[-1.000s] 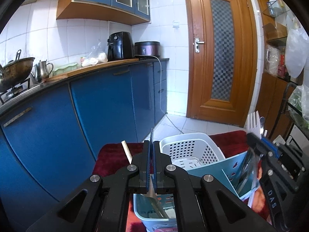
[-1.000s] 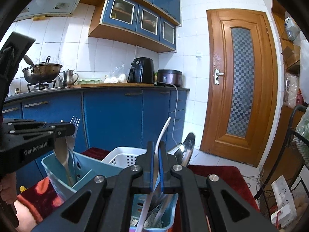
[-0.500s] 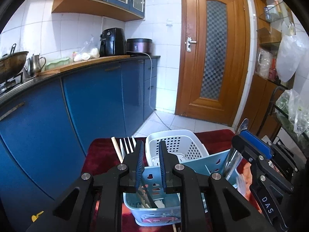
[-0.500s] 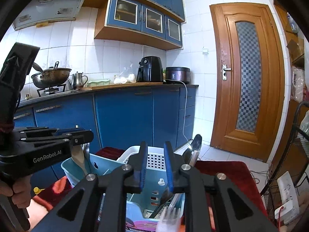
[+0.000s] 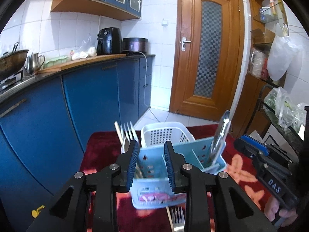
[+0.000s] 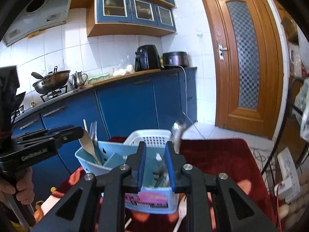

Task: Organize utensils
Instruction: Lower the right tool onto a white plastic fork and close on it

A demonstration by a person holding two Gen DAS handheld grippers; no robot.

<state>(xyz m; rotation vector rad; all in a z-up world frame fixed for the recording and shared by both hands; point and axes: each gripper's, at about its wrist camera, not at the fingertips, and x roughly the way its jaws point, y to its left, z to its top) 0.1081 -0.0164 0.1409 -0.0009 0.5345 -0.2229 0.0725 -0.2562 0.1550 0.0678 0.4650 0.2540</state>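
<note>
On the red cloth (image 5: 104,141) sits a light blue caddy (image 5: 154,166), split into compartments by inner walls. Behind the caddy, touching or nearly touching its back wall, is a white basket (image 5: 164,133) with perforated sides. At the caddy's left end a fork (image 5: 128,130), a pale stick-like handle (image 5: 118,130) and a spoon stand upright together. At its right end a dark-handled metal utensil (image 5: 220,135) leans up and out of the corner compartment. In front of the caddy another fork (image 5: 178,219) lies flat on the cloth, partly hidden by the left gripper's frame.

The left gripper (image 5: 151,167) hangs just in front of the caddy's left half, its jaws opening, nothing pressed between the blue pads; the caddy's front wall shows in the gap. The right gripper (image 6: 155,169) hovers over the caddy's right half, jaws likewise opening and holding nothing, with the utensils inside seen blurred between the pads. Each gripper's black body blocks the lower front of the caddy from its own camera.

Left of the caddy run blue cabinets (image 5: 92,100) under a counter bearing a wok (image 6: 51,81), a kettle (image 6: 78,79), a black air fryer (image 6: 147,58) and a cooker. Beyond the caddy stands a wooden door (image 5: 208,58).
</note>
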